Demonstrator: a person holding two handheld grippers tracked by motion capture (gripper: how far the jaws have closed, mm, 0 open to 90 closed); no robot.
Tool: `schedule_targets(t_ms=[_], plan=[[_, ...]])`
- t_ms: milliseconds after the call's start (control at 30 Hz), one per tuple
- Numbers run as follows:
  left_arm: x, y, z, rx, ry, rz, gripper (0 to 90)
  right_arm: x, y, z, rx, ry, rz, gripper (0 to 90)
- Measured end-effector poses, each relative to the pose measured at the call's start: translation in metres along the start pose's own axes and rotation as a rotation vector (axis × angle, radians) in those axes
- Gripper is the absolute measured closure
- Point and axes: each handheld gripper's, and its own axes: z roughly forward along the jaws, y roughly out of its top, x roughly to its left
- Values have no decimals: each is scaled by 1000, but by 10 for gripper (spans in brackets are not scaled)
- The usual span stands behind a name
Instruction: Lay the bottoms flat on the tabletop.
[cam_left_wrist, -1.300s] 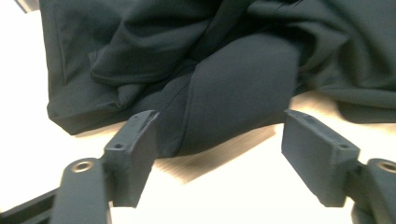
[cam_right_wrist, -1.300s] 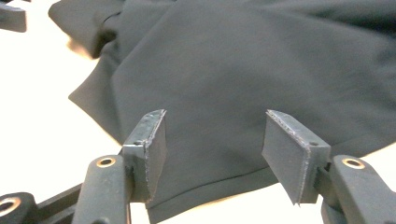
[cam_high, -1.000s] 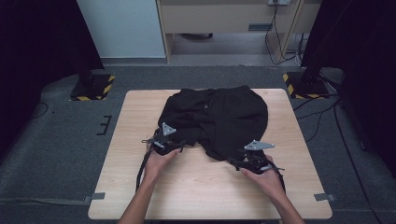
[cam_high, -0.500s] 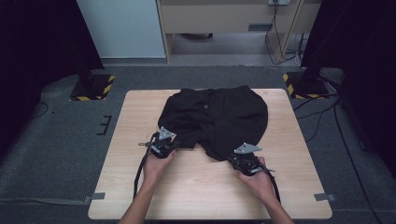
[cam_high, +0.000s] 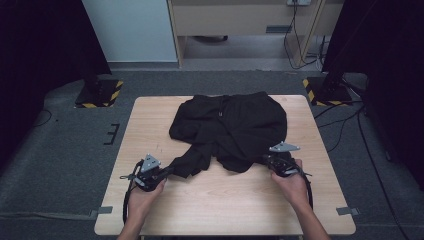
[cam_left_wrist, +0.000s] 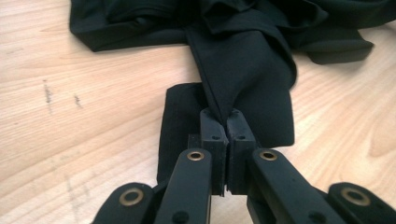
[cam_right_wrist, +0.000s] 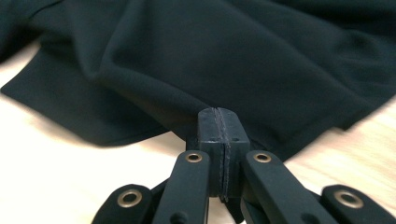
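Left gripper (cam_high: 167, 171): clamped on a pulled-out fold of the black garment (cam_high: 232, 125), at 7 o'clock on the table (cam_high: 320, 200)
Right gripper (cam_high: 267, 159): pressed together on the garment's near hem, at 4 o'clock
Black garment: bunched at table centre, spread toward 12 o'clock
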Motion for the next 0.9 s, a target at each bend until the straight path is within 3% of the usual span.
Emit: schedule_targets(t_ms=[167,233,333,467,533,700,900], plan=[[6,-7,-4,33,45,-2,881,-22,5,-5,12,-51,27,895],[9,-10,-5,35,50,-28,879,-30,2,-6,30,-73,44,883],[10,-11,-2,19,70,-41,809,-31,-3,-12,10,-51,80,793],[8,-11,-2,-16,95,-36,588,-20,-5,-21,-25,14,47,631],[8,-12,-1,-35,88,-52,471,-11,-4,-26,-45,41,39,574],[3,-14,6,-18,72,-25,344,17,-3,-28,-62,98,13,409],[4,-16,11,-1,70,-53,193,52,-3,-8,-62,187,-30,289]])
